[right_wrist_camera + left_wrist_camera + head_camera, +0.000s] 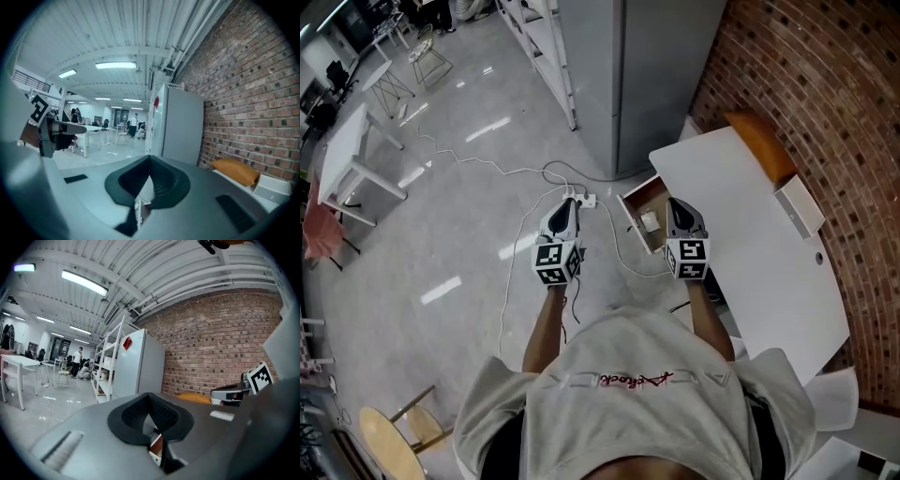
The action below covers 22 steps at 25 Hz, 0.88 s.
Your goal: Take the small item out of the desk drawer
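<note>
Small item point(650, 221): pale and squarish, lying on the brown floor of the desk drawer point(630, 208), about midway along it, with nothing touching it. Desk drawer: stands pulled out from the left edge of the white desk point(741, 244), near that desk's far corner, its inside open to you from above. Right gripper point(150, 165): in the head view it shows just beside the drawer, over the desk's left edge, near the item but not on it; how high it hangs cannot be told. Its jaws are closed tip to tip, with nothing between them. Left gripper point(150, 403): you hold it out over the floor, apart from the desk, near a power strip point(581, 200) and a run of cable point(516, 173). Its jaws are likewise pressed together and grip nothing. Also on the desk: an orange cushion point(761, 142) at the far edge by the brick wall point(825, 94), and a white box point(799, 208) along the right edge. Status, as judged: the drawer is open and the item is exposed but not yet taken. Left to you: part the right jaws, bring them down around the item, close on it, and lift it clear of the drawer walls. The right gripper looks the better placed for this.
</note>
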### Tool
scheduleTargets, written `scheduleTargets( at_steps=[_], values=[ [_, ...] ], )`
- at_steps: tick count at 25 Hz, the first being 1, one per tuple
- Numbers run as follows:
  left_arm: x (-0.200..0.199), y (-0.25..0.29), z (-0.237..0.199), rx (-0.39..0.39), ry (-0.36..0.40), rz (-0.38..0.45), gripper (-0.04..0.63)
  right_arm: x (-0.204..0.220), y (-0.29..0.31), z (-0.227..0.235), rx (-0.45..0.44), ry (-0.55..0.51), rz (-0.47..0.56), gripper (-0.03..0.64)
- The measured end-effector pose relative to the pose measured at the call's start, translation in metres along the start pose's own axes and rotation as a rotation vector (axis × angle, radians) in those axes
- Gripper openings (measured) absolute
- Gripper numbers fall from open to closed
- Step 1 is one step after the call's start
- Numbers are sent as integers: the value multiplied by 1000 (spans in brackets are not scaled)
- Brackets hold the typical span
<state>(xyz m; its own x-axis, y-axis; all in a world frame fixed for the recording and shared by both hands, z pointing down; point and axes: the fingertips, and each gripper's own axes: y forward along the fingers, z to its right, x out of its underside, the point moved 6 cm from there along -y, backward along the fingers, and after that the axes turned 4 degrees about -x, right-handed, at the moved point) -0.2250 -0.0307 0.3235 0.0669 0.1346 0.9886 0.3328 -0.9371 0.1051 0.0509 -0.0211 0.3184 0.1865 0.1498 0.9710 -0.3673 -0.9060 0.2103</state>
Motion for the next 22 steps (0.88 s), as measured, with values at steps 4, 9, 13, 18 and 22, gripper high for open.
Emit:
scheduleTargets(
  at_steps=[4, 9, 13, 18, 22],
  values=[
    [-4, 18, -9, 6, 0, 4, 8, 4, 16, 7, 16, 13, -2, 11],
    [-6, 32, -20, 7, 0, 0, 9, 3, 33, 6, 22, 24, 1, 11],
    [-1, 39, -19, 14, 5, -13, 9, 5, 40, 8, 15, 24, -6, 11],
    [5, 45, -15, 11, 9, -33, 8, 11, 44, 15, 8, 34, -21, 11],
    [6, 51, -8, -11, 8, -39, 9, 11, 48, 25, -17, 33, -20, 11]
  ],
)
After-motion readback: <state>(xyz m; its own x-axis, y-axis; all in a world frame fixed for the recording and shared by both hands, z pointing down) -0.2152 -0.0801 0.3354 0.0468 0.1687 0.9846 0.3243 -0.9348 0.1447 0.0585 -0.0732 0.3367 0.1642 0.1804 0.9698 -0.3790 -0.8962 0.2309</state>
